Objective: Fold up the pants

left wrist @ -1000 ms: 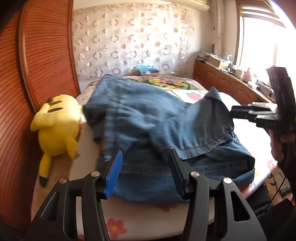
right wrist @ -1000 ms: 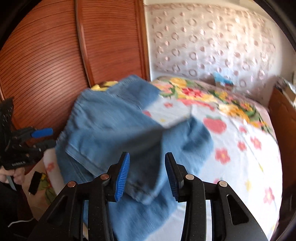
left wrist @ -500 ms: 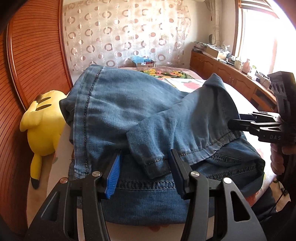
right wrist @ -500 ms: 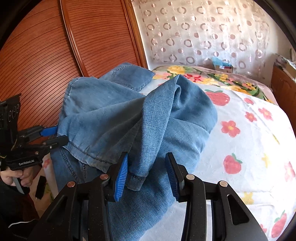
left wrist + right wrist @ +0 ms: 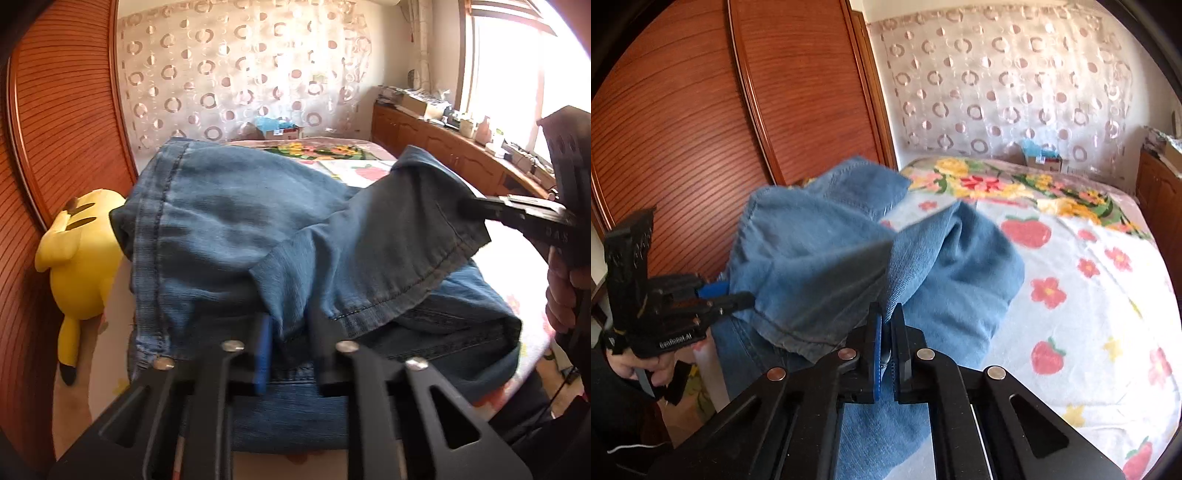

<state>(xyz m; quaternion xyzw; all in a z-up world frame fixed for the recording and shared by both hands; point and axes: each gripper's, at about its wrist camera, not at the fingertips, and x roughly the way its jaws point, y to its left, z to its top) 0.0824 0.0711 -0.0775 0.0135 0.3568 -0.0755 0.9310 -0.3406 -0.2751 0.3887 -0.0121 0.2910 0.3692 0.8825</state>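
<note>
On the left edge of the bed a yellow plush toy lies against the ribbed brown wooden wardrobe door, clear of the work. The blue denim pants are bunched at the near end of the white sheet printed with strawberries and flowers. The left gripper is seen closing, with a pinch of hem cloth already pressed between its narrow jaws. Further right, the right gripper is clamped tight on another corner of the same leg end. For a clean fold, both corners are best lifted together, the hem kept taut between them, and carried evenly so that no lower layer is dragged along.
</note>
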